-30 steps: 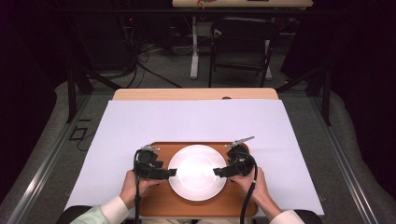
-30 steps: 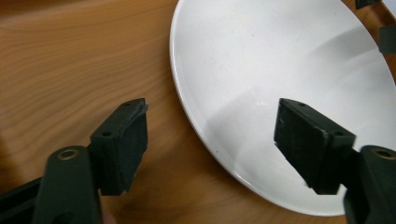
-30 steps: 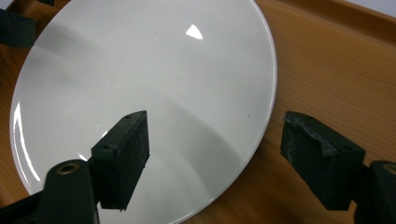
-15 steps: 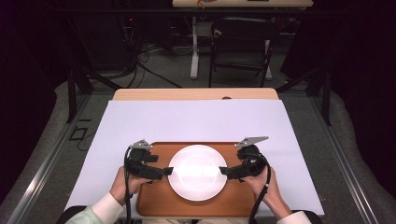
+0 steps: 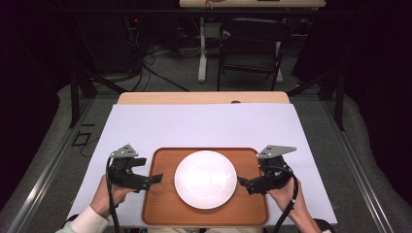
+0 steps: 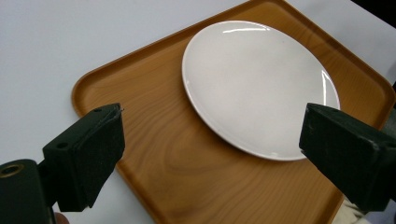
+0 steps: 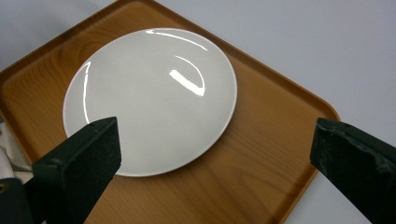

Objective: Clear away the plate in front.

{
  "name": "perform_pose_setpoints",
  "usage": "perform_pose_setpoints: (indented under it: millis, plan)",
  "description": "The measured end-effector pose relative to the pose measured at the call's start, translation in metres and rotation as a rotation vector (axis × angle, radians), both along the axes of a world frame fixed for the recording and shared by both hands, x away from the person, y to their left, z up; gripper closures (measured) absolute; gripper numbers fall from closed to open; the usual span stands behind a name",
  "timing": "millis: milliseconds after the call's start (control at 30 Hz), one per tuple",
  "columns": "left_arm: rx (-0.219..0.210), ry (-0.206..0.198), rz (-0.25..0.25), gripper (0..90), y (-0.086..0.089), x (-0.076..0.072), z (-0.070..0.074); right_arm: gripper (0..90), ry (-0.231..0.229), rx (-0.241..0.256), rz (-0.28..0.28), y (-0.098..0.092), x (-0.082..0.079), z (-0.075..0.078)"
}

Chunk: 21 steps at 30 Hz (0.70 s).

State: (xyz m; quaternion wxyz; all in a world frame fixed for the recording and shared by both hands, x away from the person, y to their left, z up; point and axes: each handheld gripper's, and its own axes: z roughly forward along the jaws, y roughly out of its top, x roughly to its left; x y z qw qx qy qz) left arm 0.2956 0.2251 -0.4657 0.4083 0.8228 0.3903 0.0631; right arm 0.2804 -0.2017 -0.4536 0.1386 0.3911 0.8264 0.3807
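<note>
Flanking plate [image 5: 205, 178], hand-held grippers agape

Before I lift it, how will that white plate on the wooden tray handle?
The white plate looks glazed, with bright glare, so probably slippery. It seems rigid and breakable. Its low rim lies flat on the tray, so it likely slides rather than tips.

Left gripper [image 5: 156, 178] and right gripper [image 5: 241, 182] are drawn outward from the plate [image 5: 206, 179]; wider gaps are seen than earlier.
</note>
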Motion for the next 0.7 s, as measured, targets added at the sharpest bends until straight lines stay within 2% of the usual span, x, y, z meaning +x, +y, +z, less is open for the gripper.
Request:
perform_pose_setpoints:
  millis: [167,400,700]
  plan:
    - [0.001,-0.046,0.031,5.2,0.017,-0.01,0.004,0.0,-0.021,-0.006,-0.021,-0.012,-0.008,0.004]
    - [-0.002,-0.066,0.08,4.2,0.044,-0.022,0.002,0.0,-0.038,-0.011,-0.054,-0.029,-0.024,0.005]
    - [0.001,-0.09,0.136,2.8,0.068,-0.033,-0.007,0.0,-0.018,-0.011,-0.107,-0.051,-0.044,-0.009]
